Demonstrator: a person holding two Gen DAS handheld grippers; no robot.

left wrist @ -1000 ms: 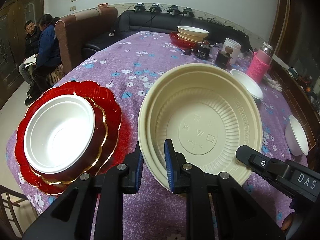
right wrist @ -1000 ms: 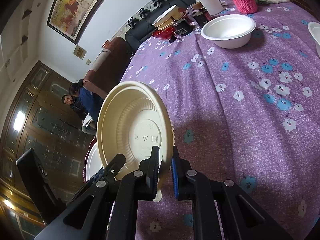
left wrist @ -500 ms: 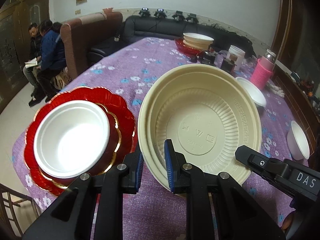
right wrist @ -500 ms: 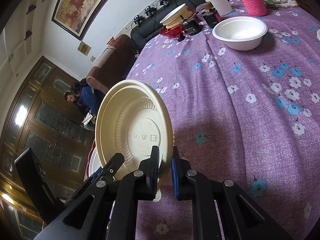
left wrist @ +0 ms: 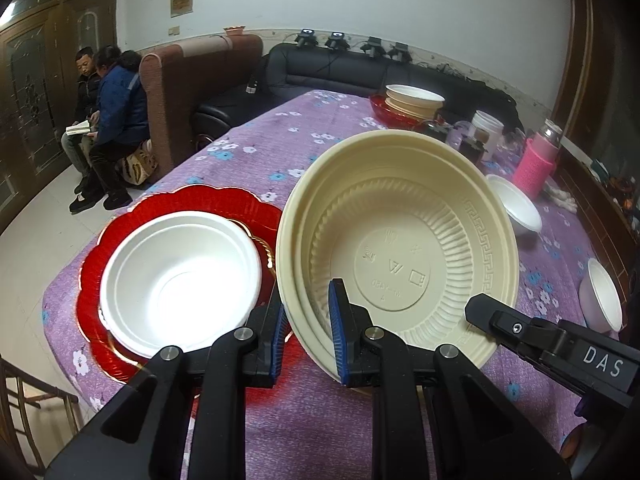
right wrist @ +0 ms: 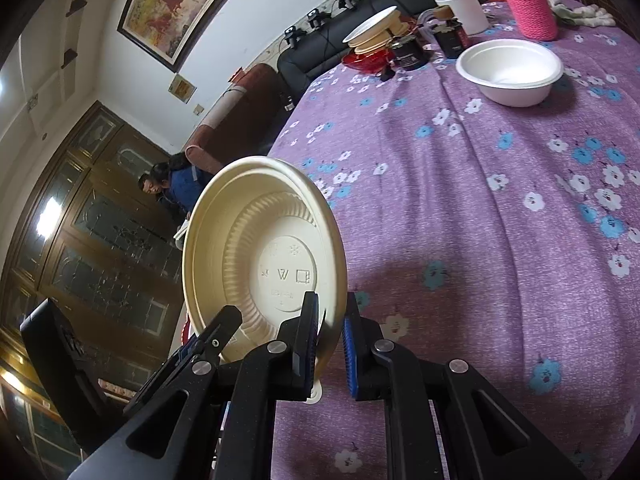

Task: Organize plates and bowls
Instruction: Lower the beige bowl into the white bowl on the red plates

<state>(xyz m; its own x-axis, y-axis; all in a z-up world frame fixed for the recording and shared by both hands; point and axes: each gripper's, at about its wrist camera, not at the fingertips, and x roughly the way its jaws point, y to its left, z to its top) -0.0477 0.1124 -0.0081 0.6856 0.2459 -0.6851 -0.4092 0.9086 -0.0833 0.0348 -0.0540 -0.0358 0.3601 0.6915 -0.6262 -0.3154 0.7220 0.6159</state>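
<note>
Both my grippers, left (left wrist: 306, 334) and right (right wrist: 331, 342), pinch the cream bowl's (left wrist: 398, 248) rim at 6 o'clock; it's tilted, hollow facing me, above the table (right wrist: 480, 220), beside the red plate (left wrist: 224, 204).

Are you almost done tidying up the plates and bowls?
Partly. A white bowl already sits stacked on the red plate. Both the left claw and the right claw grip the cream bowl, held tilted above the table. Two loose white bowls are left on the purple cloth.
</note>
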